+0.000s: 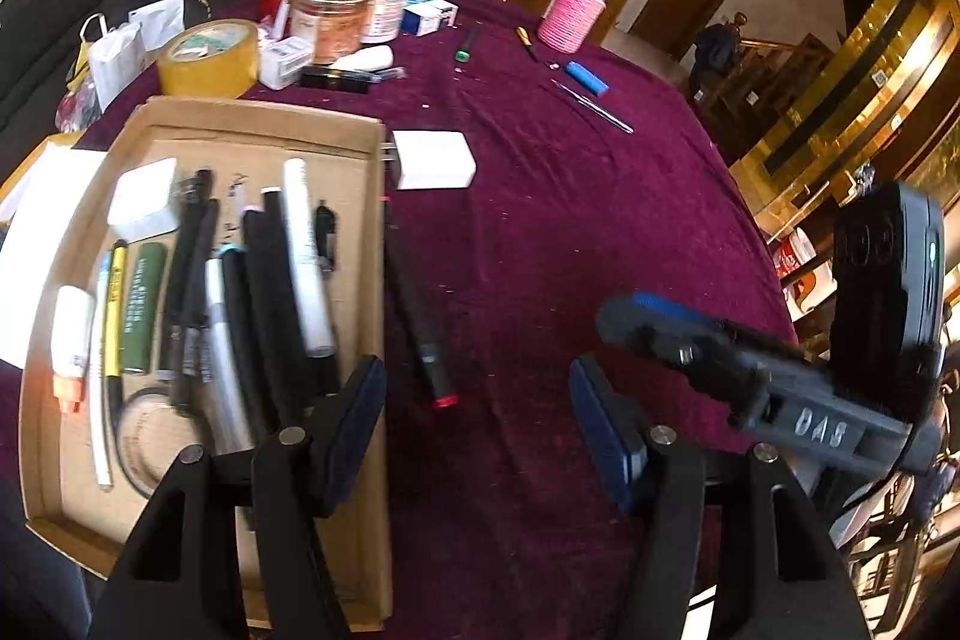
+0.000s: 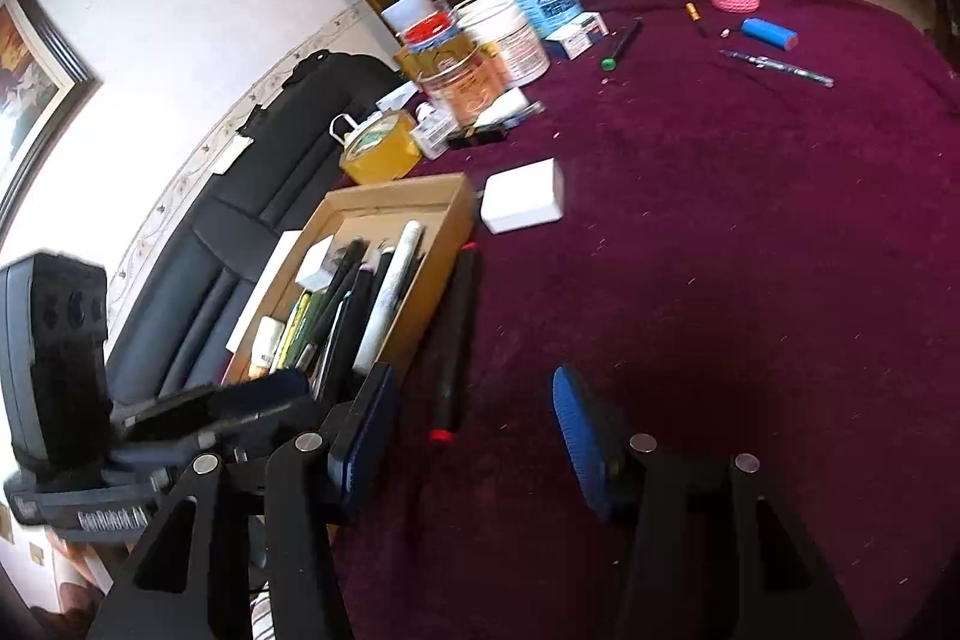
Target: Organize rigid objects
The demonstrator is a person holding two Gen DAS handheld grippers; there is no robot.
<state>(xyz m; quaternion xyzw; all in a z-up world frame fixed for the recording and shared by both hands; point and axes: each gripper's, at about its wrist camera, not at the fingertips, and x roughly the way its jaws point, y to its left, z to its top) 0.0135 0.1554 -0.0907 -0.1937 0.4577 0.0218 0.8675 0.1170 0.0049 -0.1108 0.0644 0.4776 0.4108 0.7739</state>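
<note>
A shallow cardboard box (image 1: 372, 220) (image 2: 447, 220) holds several pens, markers and small items. A black marker with a red end (image 1: 420, 322) (image 2: 453, 340) lies on the purple cloth just right of the box. A white charger block (image 1: 435, 160) (image 2: 523, 196) lies beyond it. My left gripper (image 1: 480, 430) is open and empty above the cloth, near the marker's red end. My right gripper (image 2: 474, 436) is open and empty, also just short of the marker; it shows at the right in the left wrist view (image 1: 750, 370).
Jars, a tape roll (image 1: 210, 58) and small boxes crowd the table's far left. A green-tipped pen (image 1: 465, 43), a blue cylinder (image 1: 587, 77), a thin pen (image 1: 594, 107) and a pink knitted jar (image 1: 570, 13) lie further back. A black chair (image 2: 240, 232) stands left of the table.
</note>
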